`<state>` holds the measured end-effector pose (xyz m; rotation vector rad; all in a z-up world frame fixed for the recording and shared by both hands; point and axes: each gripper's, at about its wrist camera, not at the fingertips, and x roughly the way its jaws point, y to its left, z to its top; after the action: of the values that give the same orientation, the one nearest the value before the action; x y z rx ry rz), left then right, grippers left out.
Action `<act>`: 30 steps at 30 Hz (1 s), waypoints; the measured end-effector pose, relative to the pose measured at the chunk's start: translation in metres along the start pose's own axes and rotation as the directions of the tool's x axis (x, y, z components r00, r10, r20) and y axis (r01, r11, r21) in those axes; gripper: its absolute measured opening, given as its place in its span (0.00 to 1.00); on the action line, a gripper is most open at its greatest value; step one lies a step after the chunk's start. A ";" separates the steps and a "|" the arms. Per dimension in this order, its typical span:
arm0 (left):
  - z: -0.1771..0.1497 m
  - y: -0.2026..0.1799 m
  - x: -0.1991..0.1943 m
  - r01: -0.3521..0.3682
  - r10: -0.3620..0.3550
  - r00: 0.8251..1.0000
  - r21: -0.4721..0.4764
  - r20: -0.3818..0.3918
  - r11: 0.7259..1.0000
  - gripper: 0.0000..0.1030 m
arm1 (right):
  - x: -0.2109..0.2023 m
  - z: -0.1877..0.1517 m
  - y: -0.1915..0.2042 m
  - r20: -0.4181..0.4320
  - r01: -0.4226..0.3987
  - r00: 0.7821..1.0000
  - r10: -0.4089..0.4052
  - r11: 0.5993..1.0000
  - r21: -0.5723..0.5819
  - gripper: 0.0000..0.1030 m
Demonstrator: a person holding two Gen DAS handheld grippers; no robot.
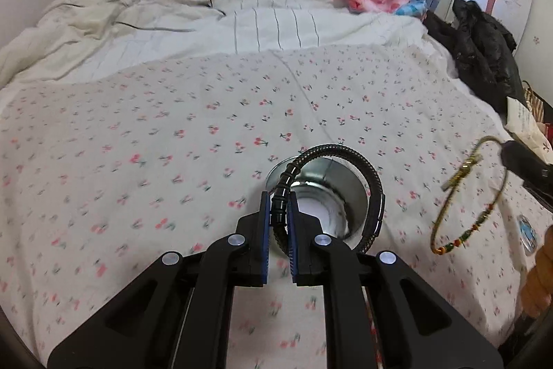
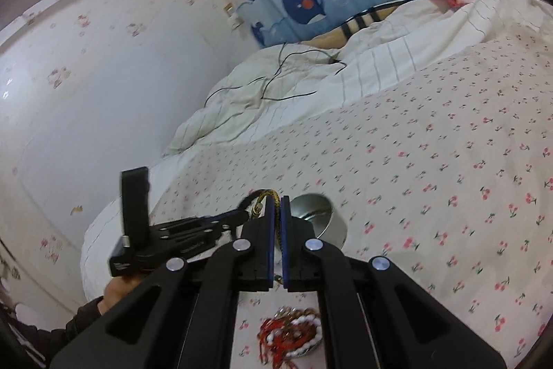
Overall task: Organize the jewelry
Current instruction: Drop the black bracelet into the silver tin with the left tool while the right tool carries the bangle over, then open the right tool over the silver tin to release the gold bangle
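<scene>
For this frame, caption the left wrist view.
Left gripper holds black segmented bracelet over round metal tin; thin gold bangle hangs right.

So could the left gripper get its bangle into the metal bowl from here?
Probably yes. The left gripper, shut on the black bangle, is right over the metal bowl, and nothing lies between them; the right gripper with its thin bracelet is off to the side.

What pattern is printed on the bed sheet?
Small pink-red cherries on white, over the bed sheet; clearest in the right wrist view.
</scene>
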<state>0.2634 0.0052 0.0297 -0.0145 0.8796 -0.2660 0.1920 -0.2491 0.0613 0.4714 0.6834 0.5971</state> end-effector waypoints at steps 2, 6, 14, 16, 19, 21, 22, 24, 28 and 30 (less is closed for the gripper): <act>0.003 -0.003 0.019 -0.005 0.005 1.000 0.008 -0.028 1.000 0.08 | 0.006 0.005 -0.005 -0.002 0.007 1.000 -0.007 1.000 0.007 0.04; 0.003 -0.011 0.047 -0.011 0.015 0.996 0.044 -0.086 0.999 0.08 | 0.028 0.018 -0.012 -0.016 0.025 1.000 -0.024 1.000 0.014 0.04; 0.001 -0.008 0.043 -0.016 0.022 0.994 0.059 -0.106 0.998 0.18 | 0.076 0.025 -0.017 -0.078 0.035 0.996 -0.033 0.999 0.034 0.04; 0.002 -0.001 0.031 -0.038 0.042 0.996 0.046 -0.082 0.998 0.28 | 0.089 0.023 -0.016 -0.102 0.042 0.994 -0.038 0.998 0.036 0.04; 0.000 0.016 0.007 -0.054 0.054 0.997 0.006 -0.045 0.999 0.36 | 0.107 0.016 -0.015 -0.149 0.052 0.988 -0.046 0.998 0.038 0.04; -0.003 0.026 -0.003 -0.062 0.061 0.997 -0.014 -0.037 0.998 0.37 | 0.121 0.008 -0.013 -0.189 0.072 0.980 -0.067 0.997 0.022 0.04; -0.005 0.029 -0.006 -0.063 0.062 0.997 -0.019 -0.036 0.998 0.37 | 0.126 0.004 -0.012 -0.205 0.082 0.976 -0.078 0.997 0.013 0.04; -0.011 0.036 -0.012 -0.067 0.066 0.997 -0.031 -0.034 0.997 0.38 | 0.139 -0.004 -0.009 -0.237 0.125 0.963 -0.129 0.992 -0.032 0.04; -0.022 0.045 -0.010 -0.058 0.055 0.996 -0.048 -0.064 0.997 0.40 | 0.162 -0.023 0.004 -0.271 0.239 0.918 -0.290 0.949 -0.205 0.04; -0.029 0.043 -0.007 -0.047 0.043 0.996 -0.047 -0.078 0.998 0.40 | 0.157 -0.025 0.009 -0.246 0.254 0.917 -0.314 0.935 -0.246 0.10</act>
<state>0.2468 0.0516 0.0110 -0.0301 0.9623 -0.2037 0.2692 -0.1354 -0.0200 0.0830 0.9321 0.4551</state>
